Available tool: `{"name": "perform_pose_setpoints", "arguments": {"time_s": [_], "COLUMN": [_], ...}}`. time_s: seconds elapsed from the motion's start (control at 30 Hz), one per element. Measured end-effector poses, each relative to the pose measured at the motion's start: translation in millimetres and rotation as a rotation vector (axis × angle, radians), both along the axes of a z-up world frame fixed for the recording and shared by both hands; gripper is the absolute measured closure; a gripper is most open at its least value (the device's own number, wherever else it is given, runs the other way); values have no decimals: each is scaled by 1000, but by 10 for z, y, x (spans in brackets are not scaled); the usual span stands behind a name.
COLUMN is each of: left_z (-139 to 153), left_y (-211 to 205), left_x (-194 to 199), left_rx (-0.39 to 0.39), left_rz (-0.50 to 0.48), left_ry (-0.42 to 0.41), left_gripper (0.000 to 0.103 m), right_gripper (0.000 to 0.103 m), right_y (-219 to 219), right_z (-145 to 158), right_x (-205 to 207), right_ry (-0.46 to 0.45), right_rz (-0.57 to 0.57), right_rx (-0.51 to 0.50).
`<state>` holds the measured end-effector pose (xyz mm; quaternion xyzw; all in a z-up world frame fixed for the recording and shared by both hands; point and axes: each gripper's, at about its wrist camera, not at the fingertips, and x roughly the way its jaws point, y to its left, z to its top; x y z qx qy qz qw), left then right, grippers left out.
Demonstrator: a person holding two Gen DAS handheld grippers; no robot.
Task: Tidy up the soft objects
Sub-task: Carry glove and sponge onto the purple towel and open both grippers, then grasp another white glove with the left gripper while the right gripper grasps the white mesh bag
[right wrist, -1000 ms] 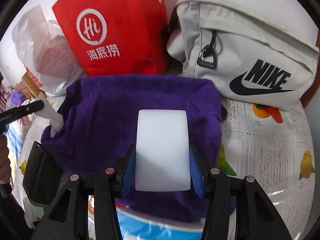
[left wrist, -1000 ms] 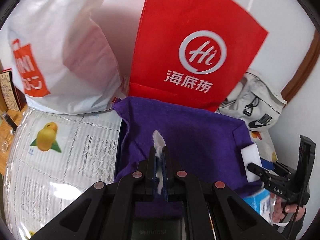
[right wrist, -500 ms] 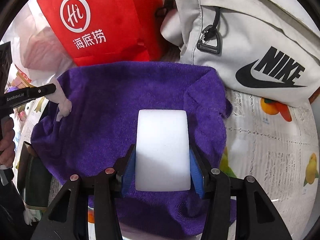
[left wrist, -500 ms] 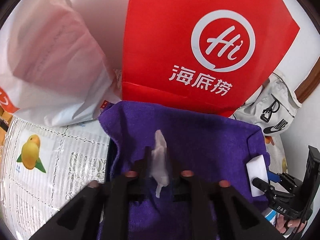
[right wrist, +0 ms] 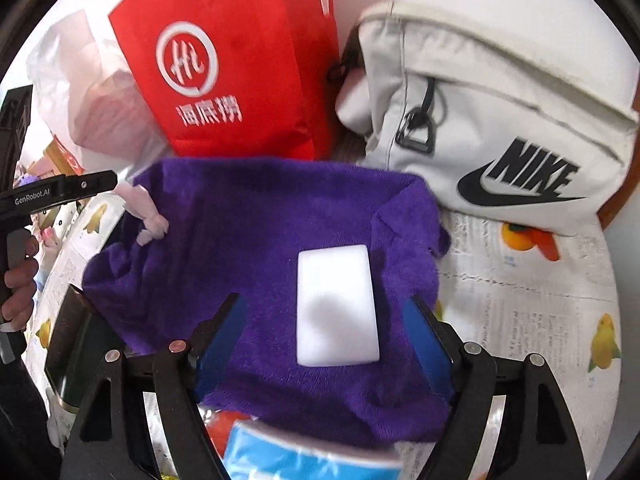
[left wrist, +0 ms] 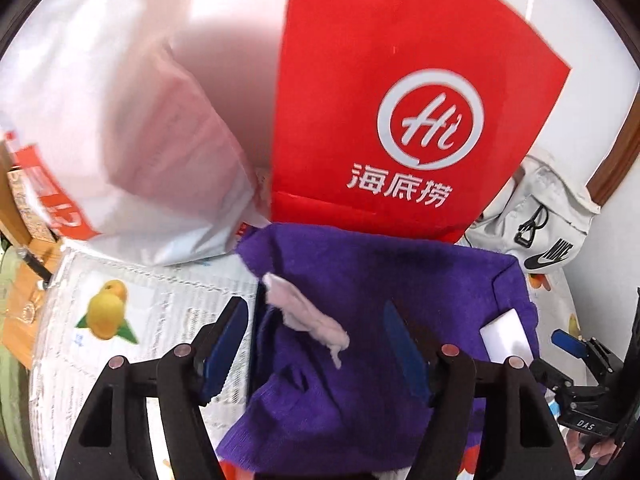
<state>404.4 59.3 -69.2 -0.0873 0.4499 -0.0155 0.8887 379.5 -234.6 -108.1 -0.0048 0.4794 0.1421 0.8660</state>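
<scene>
Your white sponge (right wrist: 337,306) lies flat on the purple towel (right wrist: 256,220), and the pale tissue wad (left wrist: 306,318) seems to rest near its left edge. Both your left gripper (left wrist: 316,340) and right gripper (right wrist: 332,340) have jaws spread, holding nothing. Behind stands the red bag (left wrist: 384,92).

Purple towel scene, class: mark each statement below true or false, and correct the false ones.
1. The white sponge lies on the purple towel. True.
2. The right gripper is clamped on the sponge. False: its fingers stand open, clear of it.
3. The left gripper is open. True.
4. The Nike bag is black. False: it is off-white with a black logo.
5. A red paper bag stands behind the towel. True.
</scene>
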Motion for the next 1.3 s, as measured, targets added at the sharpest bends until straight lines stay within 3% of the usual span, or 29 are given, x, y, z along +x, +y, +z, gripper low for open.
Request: {"name": "perform_pose_setpoints", "arguments": {"time_s": [0.17, 0.57, 0.7, 0.93, 1.3], "left_z": [198, 273, 219, 95, -232], "left_y": [42, 123, 151, 287, 520], "left_x": [-362, -1316, -1589, -2085, -2647], "left_rx": [26, -25, -17, -55, -81], "left_rz": [3, 12, 23, 38, 87], "left_ry": [-74, -72, -50, -37, 0], "left_gripper": [34, 34, 34, 34, 34], "right_gripper": [23, 23, 14, 13, 13], "right_y": [67, 113, 119, 179, 453], "right_z": [231, 451, 396, 111, -350], "right_x": [-320, -1561, -1985, -2528, -2700], "right_ry": [-52, -44, -45, -9, 37], "right_rz": [-2, 27, 47, 74, 134], "right_rx": [-3, 44, 67, 31, -42]}}
